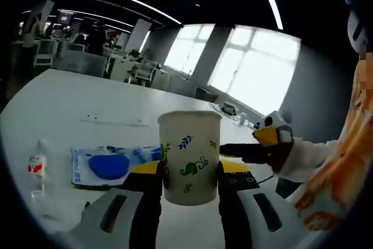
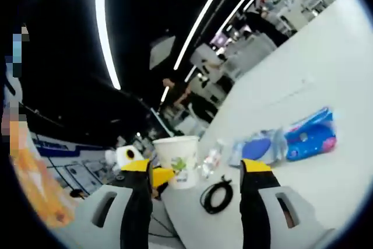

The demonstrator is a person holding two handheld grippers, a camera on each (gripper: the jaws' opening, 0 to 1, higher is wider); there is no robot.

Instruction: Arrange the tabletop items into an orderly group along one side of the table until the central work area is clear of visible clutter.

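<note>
The left gripper (image 1: 190,188) has its jaws closed against the sides of a paper cup (image 1: 189,157), upright above the white table (image 1: 87,109); the right gripper (image 2: 197,182) stands wide apart, gripping nothing; beyond lie a coiled black cable (image 2: 217,195), small bottle (image 1: 37,167) and blue packet (image 1: 113,164).

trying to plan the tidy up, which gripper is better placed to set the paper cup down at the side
Left. In the left gripper view the left gripper is shut on the paper cup, held above the table. The right gripper is open and holds nothing.
</note>
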